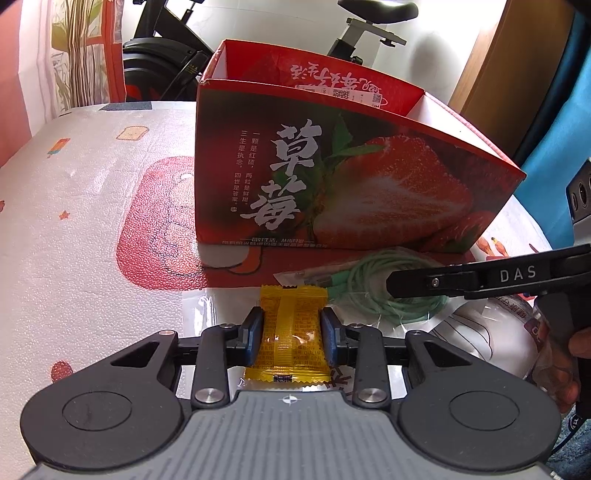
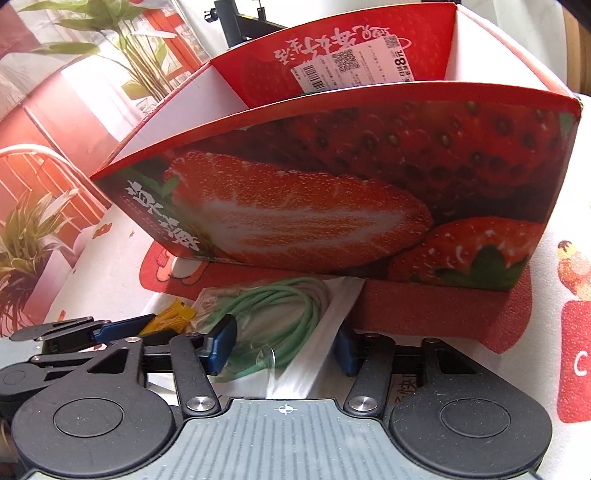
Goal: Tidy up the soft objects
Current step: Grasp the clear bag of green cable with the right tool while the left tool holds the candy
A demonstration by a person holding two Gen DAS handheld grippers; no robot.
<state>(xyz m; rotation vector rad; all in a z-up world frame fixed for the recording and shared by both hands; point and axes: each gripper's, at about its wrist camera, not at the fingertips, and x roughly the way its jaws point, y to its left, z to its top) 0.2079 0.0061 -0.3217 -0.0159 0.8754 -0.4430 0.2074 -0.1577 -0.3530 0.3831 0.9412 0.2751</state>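
We see left claw (image 1: 291, 334) clamped on yellow crinkly foil sachet (image 1: 290, 325), ready for lifting. Right claw (image 2: 284, 345) pinching clear bag of green coiled cable (image 2: 280, 314). Red strawberry-print cardboard box (image 1: 332, 177) at 12 o'clock, open-topped, likely destination.

I work at a table (image 1: 74, 177) covered by a white foam sheet printed with small cartoon shapes and a big red figure. Beyond its far edge I see a black exercise bike (image 1: 162, 55) with a dark saddle (image 1: 380, 11) on a pale post, set against a plain white wall (image 1: 258, 22). To the left hangs a curtain (image 1: 74, 48) printed with green plants and red frames. On the right stands a brown wooden panel (image 1: 491, 74) beside something blue. Daylight falls softly across the sheet.
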